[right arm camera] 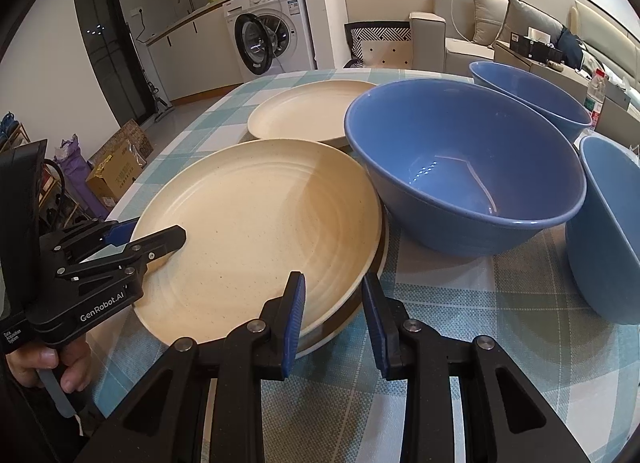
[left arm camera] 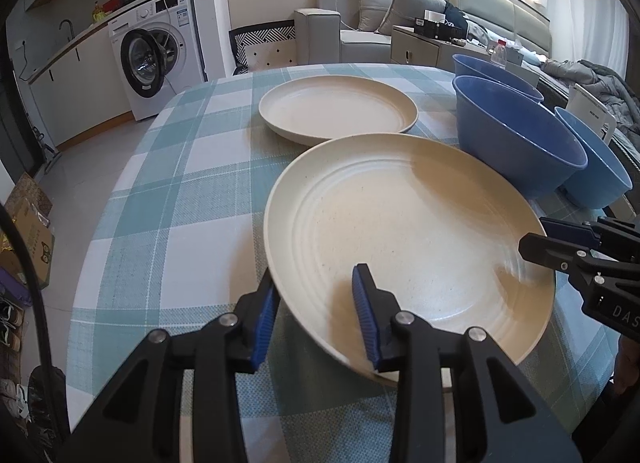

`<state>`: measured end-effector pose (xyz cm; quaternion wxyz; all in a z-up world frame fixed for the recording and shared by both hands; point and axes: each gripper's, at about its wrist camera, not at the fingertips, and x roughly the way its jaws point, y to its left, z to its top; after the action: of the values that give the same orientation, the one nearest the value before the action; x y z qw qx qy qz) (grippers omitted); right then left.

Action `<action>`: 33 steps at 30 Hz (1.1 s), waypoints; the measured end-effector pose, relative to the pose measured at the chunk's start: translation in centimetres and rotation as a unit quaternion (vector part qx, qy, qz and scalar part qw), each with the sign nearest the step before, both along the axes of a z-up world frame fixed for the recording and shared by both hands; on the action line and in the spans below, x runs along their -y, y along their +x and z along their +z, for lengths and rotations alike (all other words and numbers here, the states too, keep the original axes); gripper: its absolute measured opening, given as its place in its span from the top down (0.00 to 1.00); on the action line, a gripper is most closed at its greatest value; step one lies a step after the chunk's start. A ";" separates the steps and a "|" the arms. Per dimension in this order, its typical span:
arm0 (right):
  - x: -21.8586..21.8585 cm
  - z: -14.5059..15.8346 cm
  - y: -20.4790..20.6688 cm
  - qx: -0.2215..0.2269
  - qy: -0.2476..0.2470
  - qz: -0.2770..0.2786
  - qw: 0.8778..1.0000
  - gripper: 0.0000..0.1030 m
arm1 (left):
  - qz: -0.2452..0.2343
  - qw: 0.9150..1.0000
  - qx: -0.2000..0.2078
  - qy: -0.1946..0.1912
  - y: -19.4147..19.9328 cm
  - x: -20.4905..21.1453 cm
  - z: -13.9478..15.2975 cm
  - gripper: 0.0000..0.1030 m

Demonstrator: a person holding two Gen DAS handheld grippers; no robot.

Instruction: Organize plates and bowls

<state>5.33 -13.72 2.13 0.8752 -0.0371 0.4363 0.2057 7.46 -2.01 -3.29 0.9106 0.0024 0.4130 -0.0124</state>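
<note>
From the left wrist view, the left gripper [left arm camera: 316, 303] sits at six o'clock with its blue-padded jaws straddling the near-left rim of the near cream plate [left arm camera: 404, 235]; one pad lies outside the rim and one over the plate's inside, and a gap shows around the rim, so the jaws stand apart rather than pressed on it. The plate's near edge rides up off the teal-and-white checked tablecloth [left arm camera: 168, 199]. At three o'clock the right gripper [left arm camera: 534, 237] meets the plate's right rim, black finger over the inside and blue pad beneath, closed on it. A second cream plate [left arm camera: 338, 109] lies flat at twelve o'clock, just beyond the first. Three blue bowls [left arm camera: 516, 135] cluster at two o'clock, upright and side by side. From the right wrist view, the right gripper [right arm camera: 334, 303] at six o'clock has its left pad over the plate's inside and its right pad outside, clamping the rim of the near cream plate [right arm camera: 256, 231], which sits tilted over another cream rim directly below it. At nine o'clock the left gripper [right arm camera: 154, 233] reaches onto the plate's left edge, a person's hand [right arm camera: 44, 363] on its handle. The far plate [right arm camera: 304, 109] is at twelve o'clock and the largest bowl [right arm camera: 460, 167] at two o'clock, touching the near plate's rim.
</note>
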 end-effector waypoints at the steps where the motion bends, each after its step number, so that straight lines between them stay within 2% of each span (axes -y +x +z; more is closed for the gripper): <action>1: 0.0 0.0 -0.1 0.001 -0.003 0.000 1.000 0.70 | -0.001 1.000 -0.001 0.001 0.0 0.1 -0.1 0.66; 5: -0.1 -0.1 -0.3 0.010 -0.015 0.000 1.000 0.70 | -0.004 1.000 -0.004 0.012 0.0 0.6 -0.3 0.65; 8: -0.5 0.0 -0.6 0.014 -0.005 0.017 1.000 0.70 | -0.009 1.000 -0.002 0.023 0.0 1.0 -0.4 0.62; 17: -1.4 -0.6 -0.7 0.015 -0.016 0.031 0.999 0.68 | -0.016 1.000 -0.007 0.015 0.2 0.8 -0.6 0.55; 22: -1.0 -0.3 -0.6 0.016 -0.004 0.031 0.999 0.56 | -0.017 1.000 -0.007 0.005 0.3 0.6 -0.7 0.50; 24: -1.0 -0.2 -0.7 0.018 -0.006 0.031 0.999 0.55 | -0.015 1.000 -0.009 0.004 0.3 0.5 -0.7 0.46; 31: -0.3 0.2 -0.8 0.020 0.000 0.021 1.000 0.33 | -0.012 1.000 -0.013 -0.012 0.4 0.2 -0.6 0.45; 33: 0.0 0.4 -0.8 0.021 0.004 0.020 1.000 0.26 | -0.009 1.000 -0.008 -0.020 0.3 0.0 -0.4 0.42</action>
<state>4.51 -13.69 2.50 0.8801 -0.0460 0.4161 0.2239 7.80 -1.96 -3.66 0.9068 -0.0123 0.4204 -0.0289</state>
